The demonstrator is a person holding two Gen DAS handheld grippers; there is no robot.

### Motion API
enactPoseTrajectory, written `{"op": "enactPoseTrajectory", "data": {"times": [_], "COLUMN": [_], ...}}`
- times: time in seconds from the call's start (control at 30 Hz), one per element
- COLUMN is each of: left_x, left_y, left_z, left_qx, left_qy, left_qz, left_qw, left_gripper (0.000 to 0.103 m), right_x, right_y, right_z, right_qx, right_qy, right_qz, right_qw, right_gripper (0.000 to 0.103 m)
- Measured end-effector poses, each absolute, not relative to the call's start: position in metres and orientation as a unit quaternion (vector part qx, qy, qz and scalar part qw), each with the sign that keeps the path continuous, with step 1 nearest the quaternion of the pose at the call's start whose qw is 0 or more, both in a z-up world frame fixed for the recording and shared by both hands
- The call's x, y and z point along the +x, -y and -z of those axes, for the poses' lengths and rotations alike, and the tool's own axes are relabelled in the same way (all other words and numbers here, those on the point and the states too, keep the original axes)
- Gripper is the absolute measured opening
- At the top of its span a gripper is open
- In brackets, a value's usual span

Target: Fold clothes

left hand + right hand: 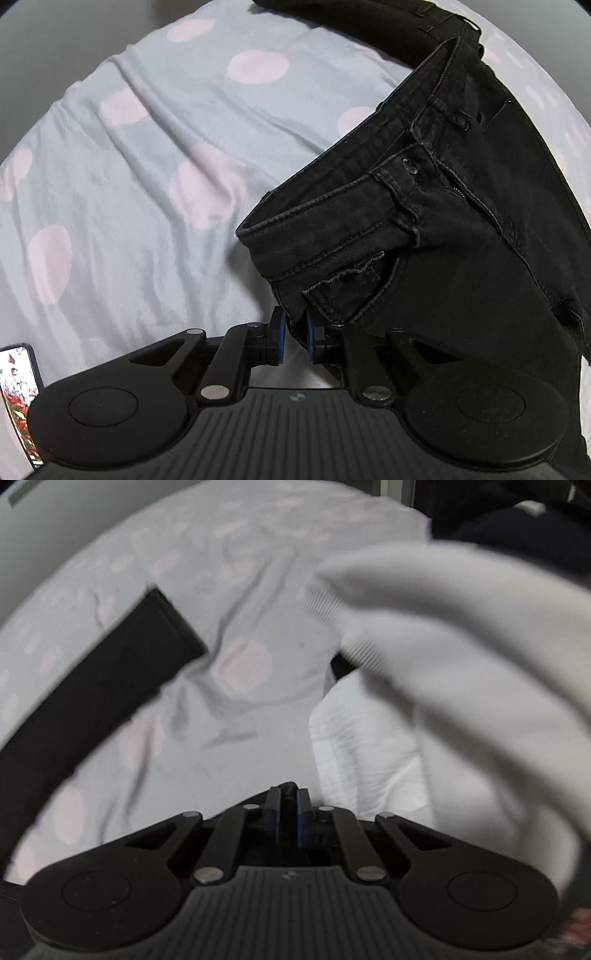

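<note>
A: While the left tool (pixel 293 334) pinches the black jeans (pixel 424 229) by the waist edge, its pads nearly together on the cloth, where do the jeans lie?

B: On the spotty bed sheet (pixel 129 155), going from the tool up to 1 o'clock.

A: And the right tool (pixel 288 818)?

B: Almost closed. Something dark sits between its pads, maybe the jeans. I cannot tell. One black leg (pixel 110 672) lies at 10 o'clock, white clothes (pixel 443 657) at 2 o'clock.

A: What could go wrong?

B: The grip is only on an edge. A quick pull could make the heavy jeans slip out.
</note>
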State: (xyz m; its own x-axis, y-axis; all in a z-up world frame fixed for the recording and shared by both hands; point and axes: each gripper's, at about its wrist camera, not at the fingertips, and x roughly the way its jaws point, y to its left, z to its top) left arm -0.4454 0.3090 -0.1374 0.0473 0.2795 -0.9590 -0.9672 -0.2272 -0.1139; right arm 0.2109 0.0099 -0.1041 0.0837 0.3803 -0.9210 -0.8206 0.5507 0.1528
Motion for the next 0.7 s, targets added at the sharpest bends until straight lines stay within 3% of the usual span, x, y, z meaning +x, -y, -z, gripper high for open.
{"op": "enactPoseTrajectory", "data": {"times": [0.17,0.23,0.4,0.5,0.57,0.6,0.7], "left_x": [-0.435,-0.431,-0.423,-0.407,-0.393,-0.385,-0.360], "left_y": [-0.306,-0.305,-0.293,-0.277,-0.265,-0.260,-0.245], "left_z": [0.126,0.121,0.104,0.092,0.089,0.091,0.102], "left_qx": [-0.469,-0.443,-0.375,-0.286,-0.221,-0.191,-0.107], "left_qy": [-0.371,-0.397,-0.467,-0.509,-0.533,-0.547,-0.588], "left_qz": [-0.583,-0.566,-0.525,-0.491,-0.466,-0.452,-0.404], "left_qw": [0.550,0.570,0.604,0.647,0.670,0.679,0.692], "left_gripper": [0.016,0.018,0.019,0.030,0.047,0.051,0.053], "right_x": [0.199,0.197,0.182,0.167,0.154,0.147,0.123], "right_y": [-0.010,-0.008,-0.004,0.001,0.007,0.012,0.029], "right_z": [0.102,0.085,0.046,0.024,0.009,0.001,-0.003], "right_qx": [-0.290,-0.310,-0.376,-0.429,-0.466,-0.485,-0.562], "right_qy": [-0.496,-0.478,-0.459,-0.431,-0.403,-0.386,-0.319], "right_qz": [-0.454,-0.473,-0.531,-0.559,-0.578,-0.589,-0.628], "right_qw": [0.681,0.672,0.605,0.564,0.536,0.518,0.433], "right_gripper": [0.014,0.025,0.034,0.034,0.035,0.038,0.042]}}
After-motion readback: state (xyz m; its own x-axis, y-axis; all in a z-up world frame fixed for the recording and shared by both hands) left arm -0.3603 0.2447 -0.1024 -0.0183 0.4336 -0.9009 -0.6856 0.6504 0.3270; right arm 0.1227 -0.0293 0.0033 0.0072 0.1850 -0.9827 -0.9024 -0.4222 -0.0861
